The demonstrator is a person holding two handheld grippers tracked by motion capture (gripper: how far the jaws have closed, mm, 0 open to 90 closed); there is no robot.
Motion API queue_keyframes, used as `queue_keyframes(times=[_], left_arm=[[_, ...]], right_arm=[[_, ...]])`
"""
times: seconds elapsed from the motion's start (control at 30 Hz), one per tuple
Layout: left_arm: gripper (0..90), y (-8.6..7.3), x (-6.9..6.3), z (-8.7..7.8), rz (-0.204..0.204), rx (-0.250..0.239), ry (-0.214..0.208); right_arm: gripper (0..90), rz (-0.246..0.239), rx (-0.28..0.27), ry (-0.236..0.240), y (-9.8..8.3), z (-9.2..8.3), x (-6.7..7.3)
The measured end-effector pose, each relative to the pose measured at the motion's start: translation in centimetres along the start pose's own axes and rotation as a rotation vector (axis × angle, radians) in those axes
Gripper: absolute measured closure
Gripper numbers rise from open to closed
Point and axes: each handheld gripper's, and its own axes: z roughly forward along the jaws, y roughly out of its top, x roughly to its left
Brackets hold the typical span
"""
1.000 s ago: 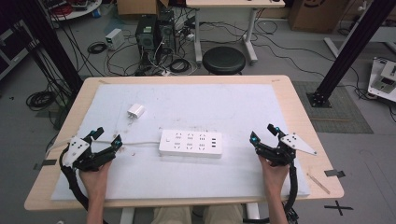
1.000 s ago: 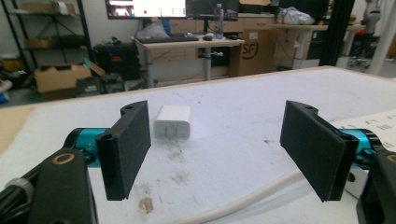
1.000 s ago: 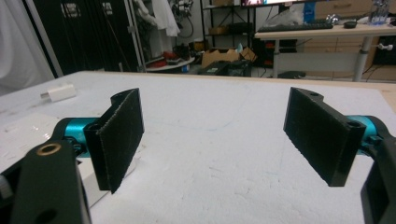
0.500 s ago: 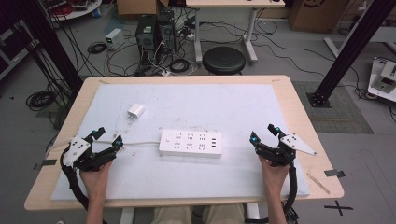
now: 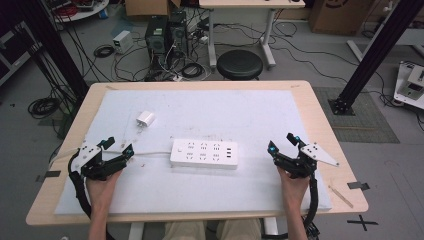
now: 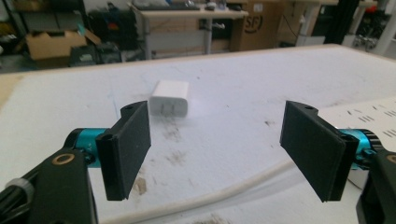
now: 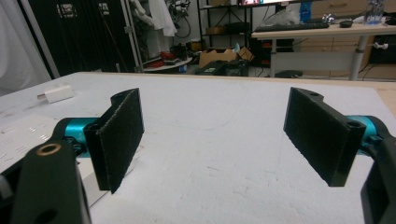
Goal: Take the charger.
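While both tools (image 5: 116,148) (image 5: 284,142) stay wide, the power strip (image 5: 204,154) lies unmoved.

floor: grey, cables (image 5: 125,60) | black stool (image 5: 240,64) | desk (image 5: 240,5) behind

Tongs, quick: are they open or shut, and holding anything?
Left tongs: open, holding nothing.
Right tongs: open, holding nothing.

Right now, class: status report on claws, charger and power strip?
Left claw open, right claw open, both empty. Charger loose beyond power strip. Nothing blocking.
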Motion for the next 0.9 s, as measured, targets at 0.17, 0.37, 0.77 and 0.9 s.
queue_keyframes(times=[0.17,0.37,0.77,0.9], left_arm=[[23.1,1.7,-0.2,0.5,0.019,0.032,-0.039],[23.1,4.4,0.1,1.4,0.047,0.072,-0.061],[23.1,8.5,0.8,5.7,0.104,0.242,-0.079],[23.1,9.8,1.2,7.3,0.116,0.283,-0.069]], right_arm=[[20.4,0.007,0.000,0.001,0.0,0.0,0.0],[20.4,0.008,0.001,-0.005,0.0,0.0,0.0],[20.5,0.008,0.001,-0.003,0.0,0.0,0.0],[20.4,0.004,0.000,0.001,0.0,-0.1,0.0]])
